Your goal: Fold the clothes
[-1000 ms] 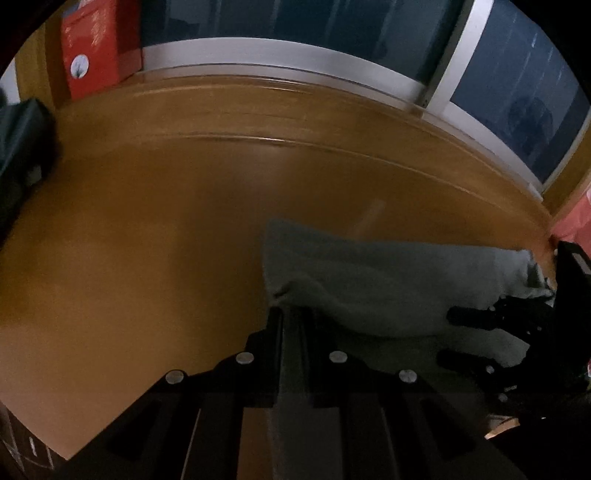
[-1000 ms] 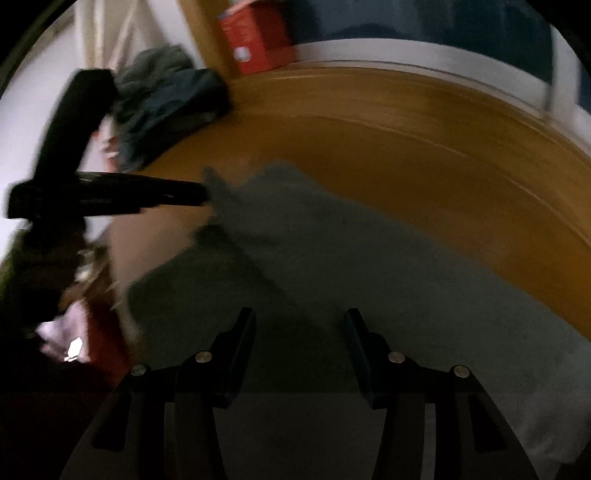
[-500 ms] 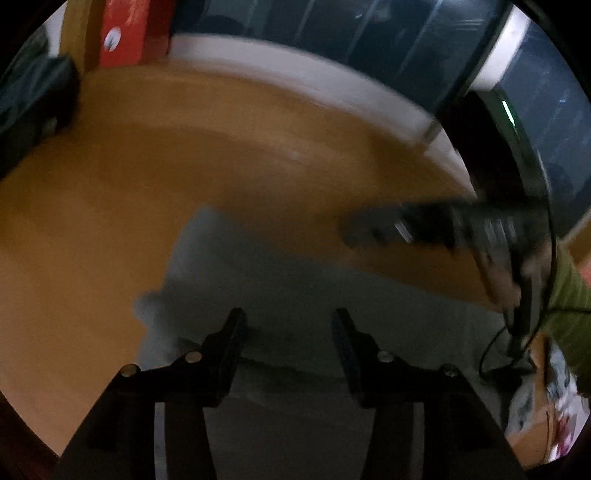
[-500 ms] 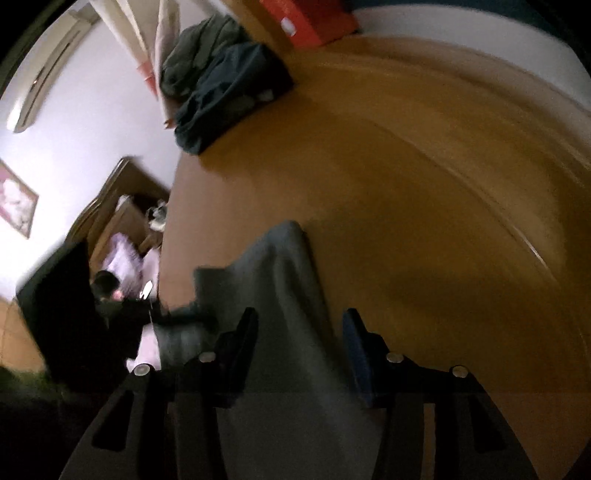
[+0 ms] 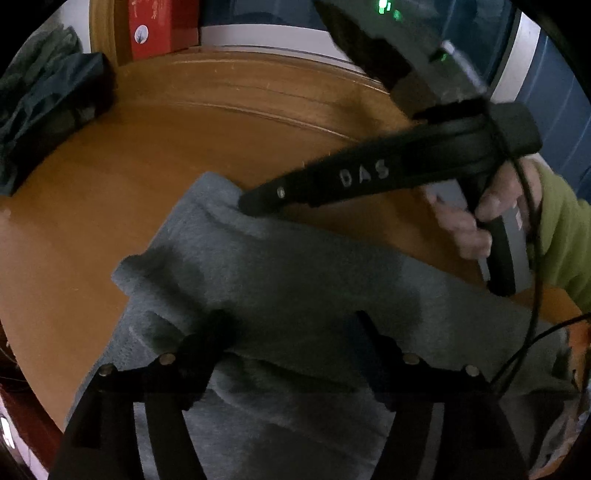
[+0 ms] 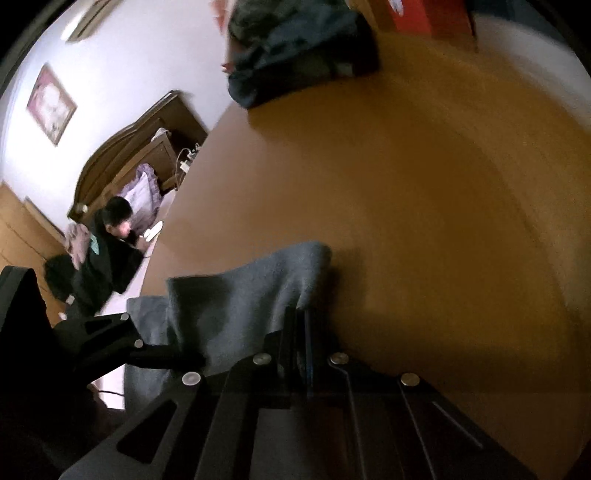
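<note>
We see a grey fleece garment (image 5: 295,280) lying on an orange-brown wooden table (image 5: 129,177), at the near side of the table, folded over itself into a long band. In the left wrist view its long axis runs diagonally, from a far corner at upper left toward the lower right, where it reaches the table edge near a green sleeve (image 5: 565,236). A second layer lies underneath at the near edge, w/ a soft fold line across it. The left gripper (image 5: 291,328) sits low over the near part of the cloth, its jaws wide apart and opening; fabric lies between and under the fingers, but the pads do not press on it. The right gripper (image 5: 245,204) comes in from the right, held by the person's hand (image 5: 469,225), and its tip is pinched on the garment's far corner. In the right wrist view the right gripper (image 6: 301,314) has its jaws closed together on that corner, and the cloth (image 6: 240,295) rises in a peak in front of the fingers, apart from the table there. The left gripper (image 6: 192,358) shows at left, beside the cloth. Farther off, a dark pile of clothes (image 5: 48,110) rests on the table's far left, w/ a red box (image 5: 159,27) behind it. Beyond the table edge, in the right wrist view, another person (image 6: 110,236) sits by a bed.
</note>
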The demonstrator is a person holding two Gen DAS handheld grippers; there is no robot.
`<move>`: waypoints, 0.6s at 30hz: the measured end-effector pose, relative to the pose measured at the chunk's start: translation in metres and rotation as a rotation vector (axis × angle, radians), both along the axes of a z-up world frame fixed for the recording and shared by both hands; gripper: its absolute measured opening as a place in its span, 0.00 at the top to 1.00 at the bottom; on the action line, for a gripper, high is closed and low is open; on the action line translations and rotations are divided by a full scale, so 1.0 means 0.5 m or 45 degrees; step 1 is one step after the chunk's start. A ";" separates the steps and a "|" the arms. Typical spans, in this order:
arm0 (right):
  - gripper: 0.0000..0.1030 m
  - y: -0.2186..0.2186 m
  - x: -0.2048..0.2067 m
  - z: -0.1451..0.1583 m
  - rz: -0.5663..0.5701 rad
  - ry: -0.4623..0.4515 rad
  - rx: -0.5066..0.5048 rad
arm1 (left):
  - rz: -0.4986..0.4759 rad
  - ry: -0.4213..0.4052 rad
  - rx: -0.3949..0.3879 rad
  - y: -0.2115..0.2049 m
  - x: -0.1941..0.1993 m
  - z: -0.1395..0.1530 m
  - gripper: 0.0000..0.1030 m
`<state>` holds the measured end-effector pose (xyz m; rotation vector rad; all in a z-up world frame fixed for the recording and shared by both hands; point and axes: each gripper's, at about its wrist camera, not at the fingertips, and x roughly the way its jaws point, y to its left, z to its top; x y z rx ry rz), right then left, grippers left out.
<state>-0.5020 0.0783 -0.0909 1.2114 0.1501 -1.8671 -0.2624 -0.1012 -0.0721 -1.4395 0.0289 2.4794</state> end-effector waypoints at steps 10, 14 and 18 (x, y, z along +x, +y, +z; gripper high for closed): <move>0.88 -0.015 -0.057 -0.029 -0.189 0.026 0.111 | -0.014 0.009 -0.028 -0.056 -0.033 -0.014 0.31; 0.75 0.057 -0.015 0.029 -0.214 0.076 0.007 | 0.022 0.010 0.030 -0.065 -0.047 0.007 0.31; 0.57 0.118 0.059 0.047 -0.136 0.118 0.024 | 0.089 0.052 0.098 -0.134 -0.068 0.039 0.31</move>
